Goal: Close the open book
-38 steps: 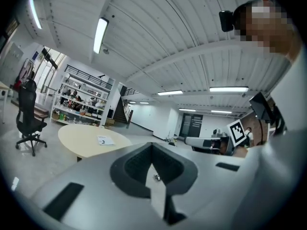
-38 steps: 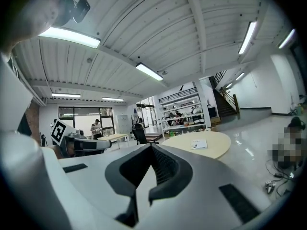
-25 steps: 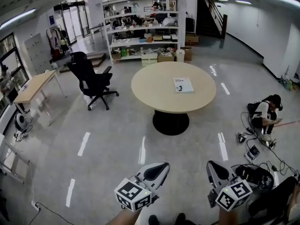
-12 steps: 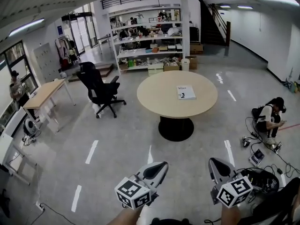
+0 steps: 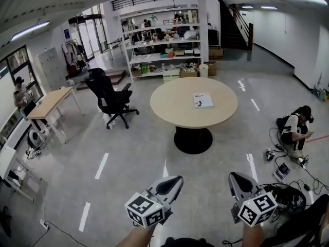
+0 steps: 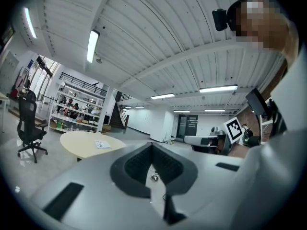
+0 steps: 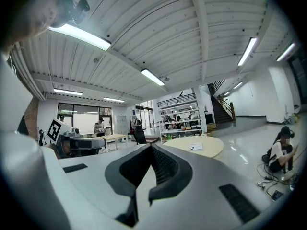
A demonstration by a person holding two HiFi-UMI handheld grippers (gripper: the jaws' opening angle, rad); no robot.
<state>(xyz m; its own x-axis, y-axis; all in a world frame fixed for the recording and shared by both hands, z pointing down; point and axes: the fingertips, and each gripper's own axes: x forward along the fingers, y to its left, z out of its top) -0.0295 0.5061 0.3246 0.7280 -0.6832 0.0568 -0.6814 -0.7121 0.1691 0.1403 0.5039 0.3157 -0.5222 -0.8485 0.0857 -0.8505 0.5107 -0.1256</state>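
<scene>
A white book (image 5: pixel 203 100) lies flat on the round beige table (image 5: pixel 175 104) far ahead across the floor; from here I cannot tell whether it lies open. My left gripper (image 5: pixel 174 181) and right gripper (image 5: pixel 235 179) hover at the bottom of the head view, well short of the table, both shut and empty. In the left gripper view, the left gripper (image 6: pixel 151 145) has its jaws meeting at the tips, and the book (image 6: pixel 102 144) is small at the left. In the right gripper view, the right gripper (image 7: pixel 151 146) is shut too, with the book (image 7: pixel 194 147) right of it.
A black office chair (image 5: pixel 110 99) stands left of the table. Stocked shelves (image 5: pixel 164 50) rise behind it. A wooden desk (image 5: pixel 51 101) and a standing person (image 5: pixel 21 94) are far left. A person (image 5: pixel 294 130) sits on the floor at right among cables and gear (image 5: pixel 280 192).
The head view has shifted, so the table and book sit slightly lower and further right in the picture. Both grippers stay shut and low in the picture.
</scene>
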